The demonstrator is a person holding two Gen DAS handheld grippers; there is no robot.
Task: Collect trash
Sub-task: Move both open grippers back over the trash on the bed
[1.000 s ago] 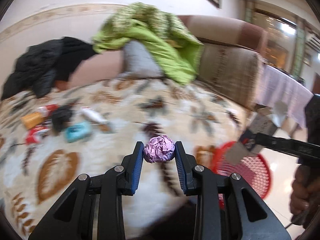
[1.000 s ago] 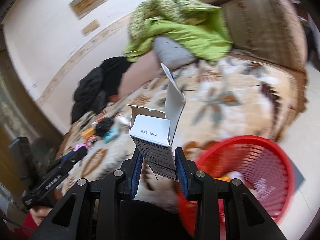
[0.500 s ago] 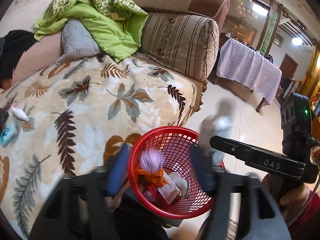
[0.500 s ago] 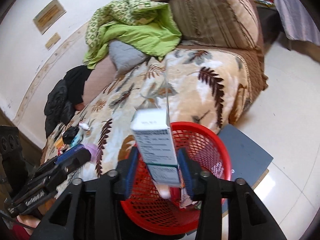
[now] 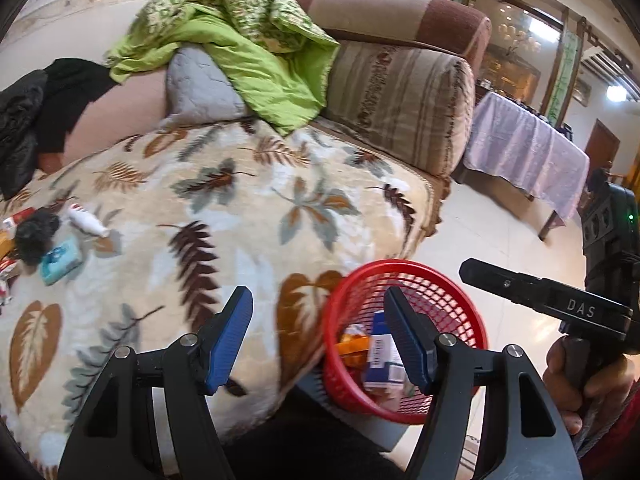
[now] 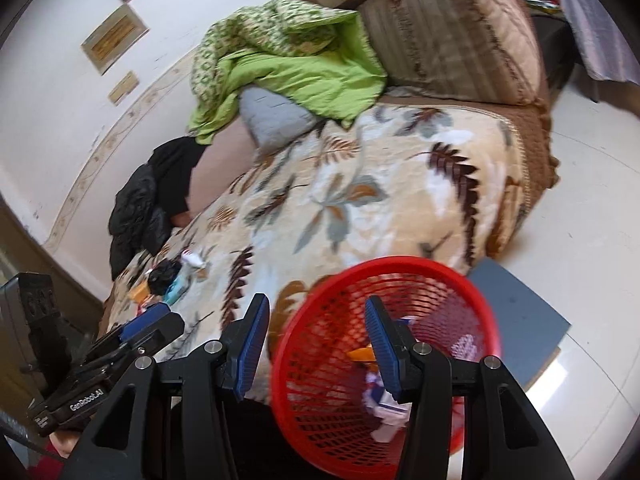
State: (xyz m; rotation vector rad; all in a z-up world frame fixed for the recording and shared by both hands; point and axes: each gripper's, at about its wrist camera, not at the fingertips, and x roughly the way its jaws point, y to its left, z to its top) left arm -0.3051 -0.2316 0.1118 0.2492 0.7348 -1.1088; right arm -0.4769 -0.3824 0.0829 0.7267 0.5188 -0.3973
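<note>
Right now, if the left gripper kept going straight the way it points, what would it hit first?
Probably the leaf-print blanket near the sofa's front edge. The open, empty left gripper aims there, with the red basket just right of that line. Depth is uncertain.

Basket (image 5: 404, 280) stood on floor beside sofa (image 5: 280, 240) front edge; boxes (image 5: 382, 356) lay in basket; small trash items (image 5: 60, 256) on sofa, well apart from basket.
</note>
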